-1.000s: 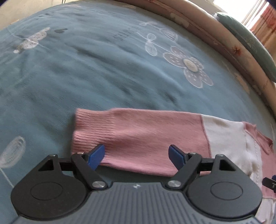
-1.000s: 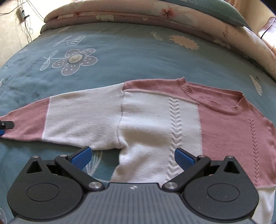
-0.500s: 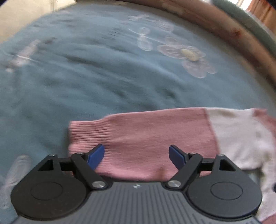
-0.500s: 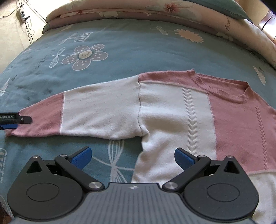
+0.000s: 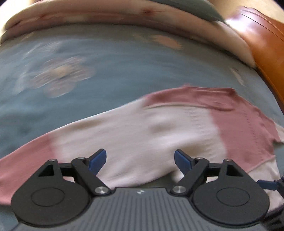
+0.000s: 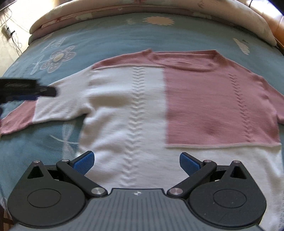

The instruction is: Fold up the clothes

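A pink and white knit sweater (image 6: pixel 142 106) lies flat, front up, on the blue bed cover (image 6: pixel 115 35), neck toward the far side. My right gripper (image 6: pixel 136 162) hovers open over the white lower body near the cable stitch, nothing between its pads. My left gripper (image 5: pixel 140 160) is open above the sweater (image 5: pixel 142 133), over the white upper part of the left sleeve by the armpit, and holds nothing. From the right wrist view, the left gripper (image 6: pixel 26 88) shows as a dark blur over that sleeve. The left wrist view is motion-blurred.
A rolled floral quilt (image 6: pixel 124 8) runs along the far edge of the bed. An orange-brown wooden bed frame (image 5: pixel 262 44) stands at the far right. Floor with a power strip (image 6: pixel 8 30) lies beyond the left edge. The tip of the right gripper (image 5: pixel 268 184) shows at the lower right.
My left gripper has swept from the pink cuff along the sleeve to its white upper part. My right gripper has shifted right over the lower body. Both stayed open.
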`<state>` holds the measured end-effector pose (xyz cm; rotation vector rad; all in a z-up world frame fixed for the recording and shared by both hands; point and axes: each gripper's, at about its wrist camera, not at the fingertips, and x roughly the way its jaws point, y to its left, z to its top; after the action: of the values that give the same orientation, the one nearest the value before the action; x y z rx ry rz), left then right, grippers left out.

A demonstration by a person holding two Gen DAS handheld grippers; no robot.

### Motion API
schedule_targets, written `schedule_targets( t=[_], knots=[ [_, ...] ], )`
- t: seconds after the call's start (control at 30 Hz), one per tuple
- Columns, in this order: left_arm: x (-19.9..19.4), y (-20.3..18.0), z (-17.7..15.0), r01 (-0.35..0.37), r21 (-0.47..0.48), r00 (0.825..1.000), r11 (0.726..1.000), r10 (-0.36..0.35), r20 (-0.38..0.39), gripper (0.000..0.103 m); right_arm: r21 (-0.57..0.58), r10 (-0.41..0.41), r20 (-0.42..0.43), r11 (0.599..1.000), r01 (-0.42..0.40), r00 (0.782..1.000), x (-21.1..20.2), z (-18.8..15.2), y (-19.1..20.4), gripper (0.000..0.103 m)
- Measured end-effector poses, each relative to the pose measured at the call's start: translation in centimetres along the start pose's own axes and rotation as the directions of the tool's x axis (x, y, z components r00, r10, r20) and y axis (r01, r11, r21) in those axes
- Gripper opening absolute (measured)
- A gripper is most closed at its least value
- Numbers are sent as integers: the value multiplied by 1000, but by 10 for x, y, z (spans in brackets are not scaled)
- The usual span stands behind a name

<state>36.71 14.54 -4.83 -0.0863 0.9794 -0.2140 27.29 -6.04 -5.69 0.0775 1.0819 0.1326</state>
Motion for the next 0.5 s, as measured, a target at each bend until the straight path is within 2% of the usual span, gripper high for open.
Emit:
schedule_targets(
  t=[0.1, 0.2, 0.3, 0.33, 0.5],
  knots=[
    [22, -47, 7, 34, 46, 999, 998, -35, 8, 84, 15, -8, -3, 1000, 8, 1000, -7, -3, -34, 103],
    [42, -74, 5, 40, 55, 999, 998, -38, -27, 84, 38, -24, 0, 999, 24, 1000, -15, -7, -69, 103],
    [64, -75, 2, -12, -2, 992, 1000, 12, -124, 83, 77, -47, -1, 996, 47, 999, -21, -14, -104, 103],
    [65, -76, 1, -26, -11, 991, 1000, 24, -134, 82, 94, -55, -4, 994, 56, 998, -23, -16, -116, 103],
    [49, -101, 0, -34, 5, 996, 999, 34, -77, 83, 169, -74, 4, 983, 73, 997, -34, -25, -168, 103]
  ],
)
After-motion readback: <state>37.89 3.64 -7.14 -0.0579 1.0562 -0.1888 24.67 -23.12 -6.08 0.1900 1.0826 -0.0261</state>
